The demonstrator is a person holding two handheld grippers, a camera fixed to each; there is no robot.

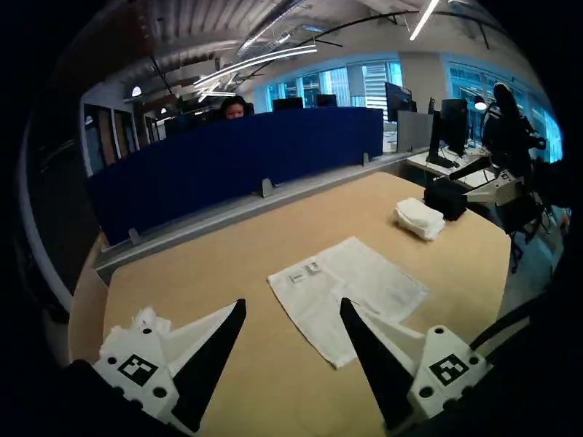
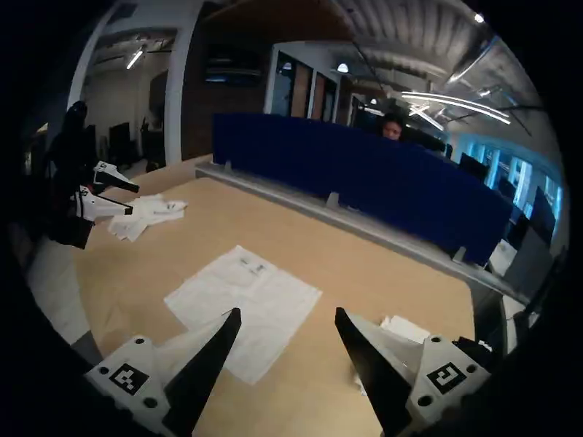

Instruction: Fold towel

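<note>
Left gripper view first. The left gripper [image 1: 291, 302] sits low in frame, its two fingers spread wide with nothing between them. It's open, gripping nothing. Just ahead, from 12 round to 2 o'clock of the fingertips, lies the towel [image 1: 350, 288], a single white one spread flat on the table [image 1: 218, 262]. Two small tags show near its far-left corner. The towel's near corner slips behind the finger on the right of the picture, and whether they touch, I cannot tell. Further out at 2 o'clock there's one stack [image 1: 419, 217] of folded white cloth, well apart from the towel. Down at 8 o'clock, one crumpled heap [image 1: 148, 319] peeks out behind the other finger. One blue divider [image 1: 240, 156] runs along the table's far edge, with one person [image 1: 235, 108] seated behind it.

Over to the right gripper view. The right gripper [image 2: 286, 313] also has its fingers parted, and there's only bare table in the gap. The same flat towel lies at 11 o'clock, its near edge running under the finger on the left of the picture. At 4 o'clock, white cloth shows behind the other finger. Far off at 10 o'clock, the left gripper hangs with fingers apart, just beside the loose white heap.

Count: two grippers, one spread towel, two side piles.
</note>
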